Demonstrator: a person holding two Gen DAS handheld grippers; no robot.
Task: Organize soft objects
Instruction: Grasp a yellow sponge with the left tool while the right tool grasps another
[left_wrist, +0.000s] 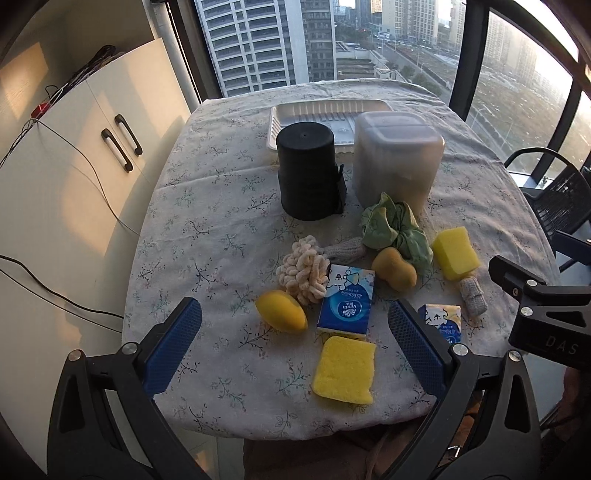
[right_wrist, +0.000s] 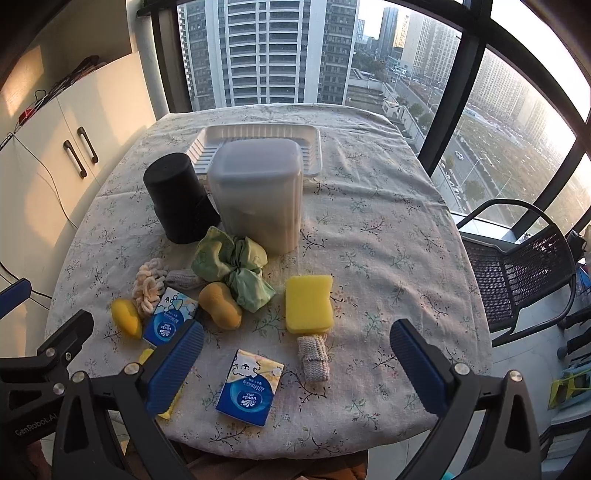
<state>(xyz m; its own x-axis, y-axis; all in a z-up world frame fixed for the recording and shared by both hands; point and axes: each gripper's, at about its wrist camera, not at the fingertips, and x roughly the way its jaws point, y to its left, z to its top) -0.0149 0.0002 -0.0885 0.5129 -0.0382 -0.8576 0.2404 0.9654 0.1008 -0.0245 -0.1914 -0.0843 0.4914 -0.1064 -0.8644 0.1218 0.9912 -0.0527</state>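
Left hand-held gripper (left_wrist: 294, 325) released, empty, over desk (left_wrist: 207, 206) front edge, right hand-held gripper (right_wrist: 296, 345) likewise released, soft items loose mid-desk: tissue pack (left_wrist: 347, 297) btwn jaws, yellow sponge (left_wrist: 344, 370) just below, green cloth (right_wrist: 232, 267) near grey container (right_wrist: 258, 192).

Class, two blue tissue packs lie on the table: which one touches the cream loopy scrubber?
The tissue pack beside the yellow mango-shaped sponge; the other pack lies apart.

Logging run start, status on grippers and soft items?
Left gripper open, right gripper open, both empty. Sponges, tissue packs, green cloth loose on table. Tray behind two upturned containers.
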